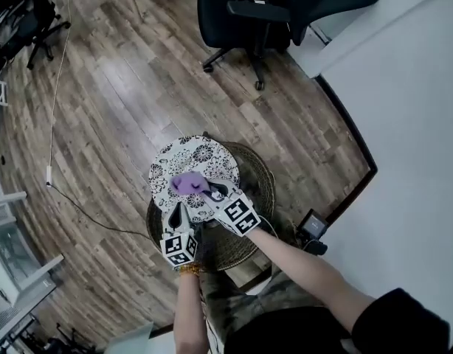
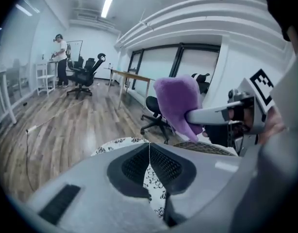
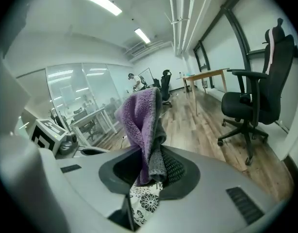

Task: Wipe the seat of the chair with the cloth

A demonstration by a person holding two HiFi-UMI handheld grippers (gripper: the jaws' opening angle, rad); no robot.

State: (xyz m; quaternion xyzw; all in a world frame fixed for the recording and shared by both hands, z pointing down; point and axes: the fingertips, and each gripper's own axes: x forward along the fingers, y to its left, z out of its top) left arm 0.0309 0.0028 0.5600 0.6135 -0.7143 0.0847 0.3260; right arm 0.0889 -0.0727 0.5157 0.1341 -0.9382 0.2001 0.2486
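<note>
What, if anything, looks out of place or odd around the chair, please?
Nothing looks damaged or spilled. The purple cloth is bunched in the right gripper, over the floral seat, and the left gripper is shut and empty. The only loose item is a cable trailing across the wood floor.

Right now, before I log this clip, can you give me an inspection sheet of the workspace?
Surface: round floral seat on the wicker chair; nothing seen lying on it.
Job's things: purple cloth, bunched, over the seat.
Clutter: small black device on the floor beside the chair.
Grippers: right gripper, jaws shut on the cloth; left gripper, jaws together, empty.
Cables: thin cable across the wood floor.
Surroundings: black office chair.
</note>
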